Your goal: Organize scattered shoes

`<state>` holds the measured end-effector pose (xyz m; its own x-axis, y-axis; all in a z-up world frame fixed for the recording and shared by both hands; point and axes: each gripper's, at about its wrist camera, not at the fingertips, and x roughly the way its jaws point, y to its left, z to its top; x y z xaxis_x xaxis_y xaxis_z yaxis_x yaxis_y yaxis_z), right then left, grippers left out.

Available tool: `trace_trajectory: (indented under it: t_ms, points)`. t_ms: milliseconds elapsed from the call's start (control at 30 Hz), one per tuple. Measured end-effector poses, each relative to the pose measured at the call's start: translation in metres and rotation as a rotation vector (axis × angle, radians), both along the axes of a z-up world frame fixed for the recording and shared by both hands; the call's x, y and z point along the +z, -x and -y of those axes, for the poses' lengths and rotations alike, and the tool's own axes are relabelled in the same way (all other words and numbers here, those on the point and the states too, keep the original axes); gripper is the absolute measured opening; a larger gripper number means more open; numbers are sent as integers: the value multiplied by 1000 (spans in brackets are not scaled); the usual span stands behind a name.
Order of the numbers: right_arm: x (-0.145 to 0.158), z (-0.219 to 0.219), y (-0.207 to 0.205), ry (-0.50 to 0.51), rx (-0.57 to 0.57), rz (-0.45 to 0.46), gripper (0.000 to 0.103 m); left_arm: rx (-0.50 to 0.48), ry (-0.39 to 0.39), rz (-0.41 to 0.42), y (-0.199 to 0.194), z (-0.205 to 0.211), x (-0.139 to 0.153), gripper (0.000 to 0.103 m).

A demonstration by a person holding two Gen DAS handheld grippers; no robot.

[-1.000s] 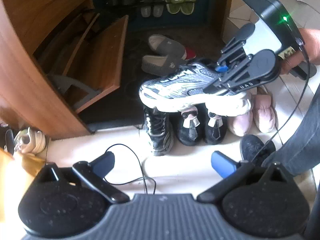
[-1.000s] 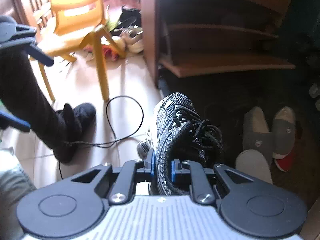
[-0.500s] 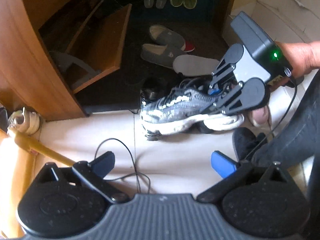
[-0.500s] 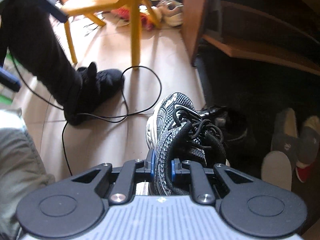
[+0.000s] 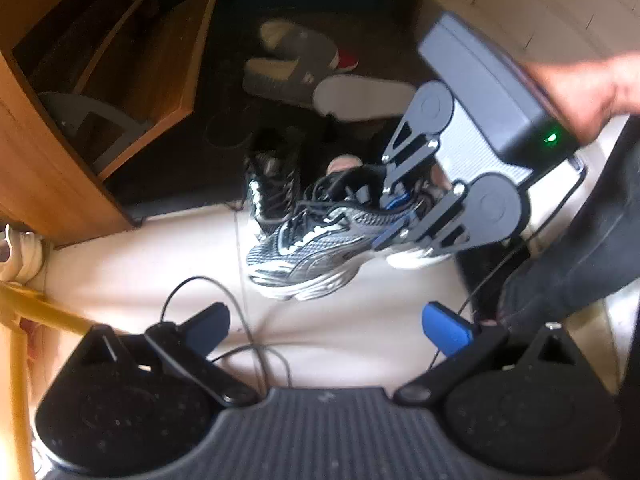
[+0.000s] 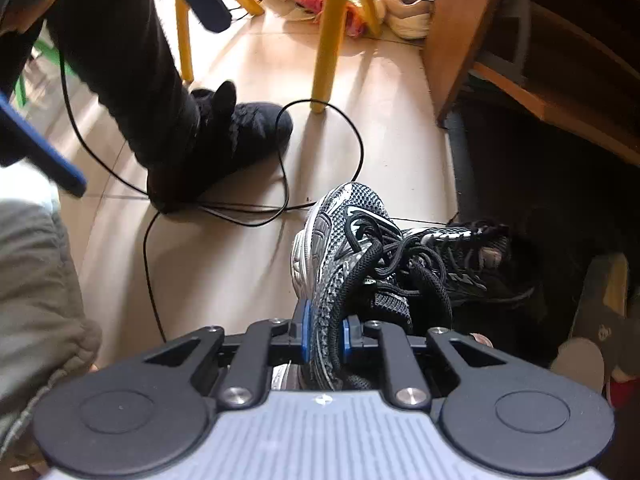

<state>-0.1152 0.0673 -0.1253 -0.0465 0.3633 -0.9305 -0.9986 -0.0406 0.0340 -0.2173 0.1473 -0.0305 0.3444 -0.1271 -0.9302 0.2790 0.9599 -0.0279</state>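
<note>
Grey/silver sneaker (image 5: 308,252) hangs off the floor, pinched at the heel collar by the right gripper (image 5: 394,218); blue pads (image 6: 306,332) closed narrow on the collar rim. Long axis runs roughly diagonal in the left wrist view: toe down-left toward the tile floor (image 5: 120,280), heel up-right in the gripper. Toe tilted below heel, sole facing down. In the right wrist view the toe points away from the camera, laces (image 6: 384,256) loose on top.

Its mate (image 5: 274,196) sits on the floor just behind, at the edge of the dark mat (image 5: 180,168), toe toward the camera in the left view. Beyond that: white insole (image 5: 364,98), grey slippers (image 5: 292,60), wood shoe rack (image 5: 132,72). Black cable (image 5: 248,332) loops on the tile under the sneaker. A hand (image 5: 588,92) grips the right gripper body. Person's dark slipper (image 6: 240,132) & trouser leg near a yellow chair leg (image 6: 328,48).

Left gripper (image 5: 326,330) low in its own view, jaws wide apart, nothing between them.

Vs 1 s ago: sneaker was about level & side-on, higher, in front of the row of shoes; now lower, nearer the tile, toe dipped & swung toward the left cam. Grip on the heel unchanged. Left gripper same wide gap, a bit lower.
</note>
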Motion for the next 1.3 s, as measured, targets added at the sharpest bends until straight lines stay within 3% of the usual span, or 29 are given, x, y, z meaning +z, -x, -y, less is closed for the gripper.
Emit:
trace_trajectory:
  t_ms: [167,433,533,733,800,867,933,1033,1300]
  points:
    - [-5,-7,6,3,57,-1,14,-29,0,-42,-1,4,-18,103]
    - [-6,-12,2,-10,90,25,14,-77,10,7,1,14,-18,103]
    - [-10,-14,1,-17,100,44,14,-77,-12,-11,1,17,-21,103]
    - [-53,-11,4,6,173,47,15,-42,-28,-53,-2,13,-27,103]
    - [-75,-6,8,83,189,58,15,-29,-24,-49,-3,11,-26,103]
    - [-85,0,1,178,118,-31,22,-14,-18,-39,-4,9,-23,103]
    - [-80,4,-6,183,43,-69,24,1,-13,-41,-5,6,-23,103]
    - [-65,9,-27,172,-171,-224,35,-2,-19,-40,-7,5,-23,103]
    - [-32,19,-29,50,-516,-291,42,43,-62,52,-10,-1,-5,103]
